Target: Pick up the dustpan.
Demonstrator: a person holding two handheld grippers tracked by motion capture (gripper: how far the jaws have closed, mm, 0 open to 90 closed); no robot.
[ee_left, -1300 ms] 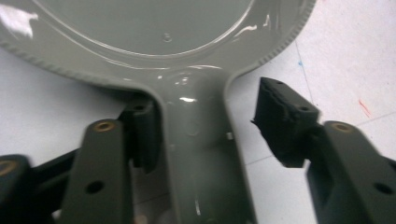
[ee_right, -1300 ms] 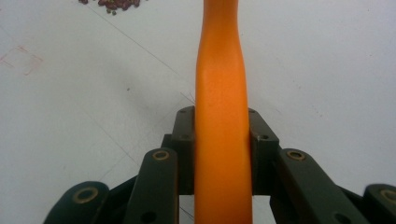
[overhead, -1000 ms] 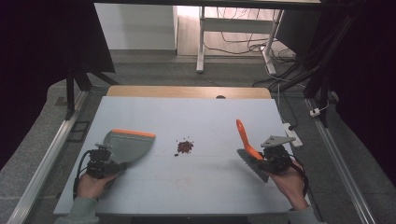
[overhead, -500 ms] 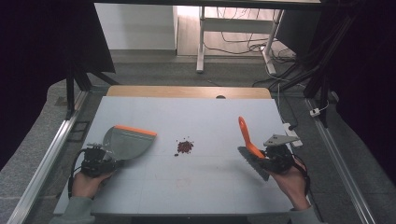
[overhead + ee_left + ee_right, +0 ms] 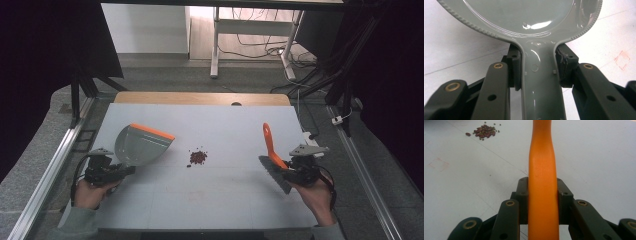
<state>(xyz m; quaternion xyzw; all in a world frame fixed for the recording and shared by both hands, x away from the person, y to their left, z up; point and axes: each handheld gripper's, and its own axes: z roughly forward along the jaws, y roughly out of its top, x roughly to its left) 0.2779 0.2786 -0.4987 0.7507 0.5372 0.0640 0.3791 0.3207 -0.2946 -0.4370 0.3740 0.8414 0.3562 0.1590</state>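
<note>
A grey dustpan (image 5: 142, 145) with an orange front lip lies on the white table at the left. My left gripper (image 5: 126, 170) is shut on its handle. In the left gripper view the grey handle (image 5: 540, 82) runs between the black pads (image 5: 515, 72), which press on both its sides. At the right, a brush with an orange handle (image 5: 268, 140) and dark bristles (image 5: 275, 172) is held by my right gripper (image 5: 286, 167). The right gripper view has the orange handle (image 5: 541, 170) clamped between the jaws. A small pile of dark red beans (image 5: 198, 156) (image 5: 484, 131) lies between the two tools.
A wooden strip (image 5: 200, 98) borders the table's far edge. A metal rail (image 5: 45, 175) runs along the left side. Beyond the table stand a white desk frame (image 5: 215, 45) and floor cables (image 5: 300, 75). A faint red square mark (image 5: 439, 163) is on the table surface.
The dustpan has shifted slightly up and to the right, and the brush handle has drifted a little to the right. Both grips are unchanged.
</note>
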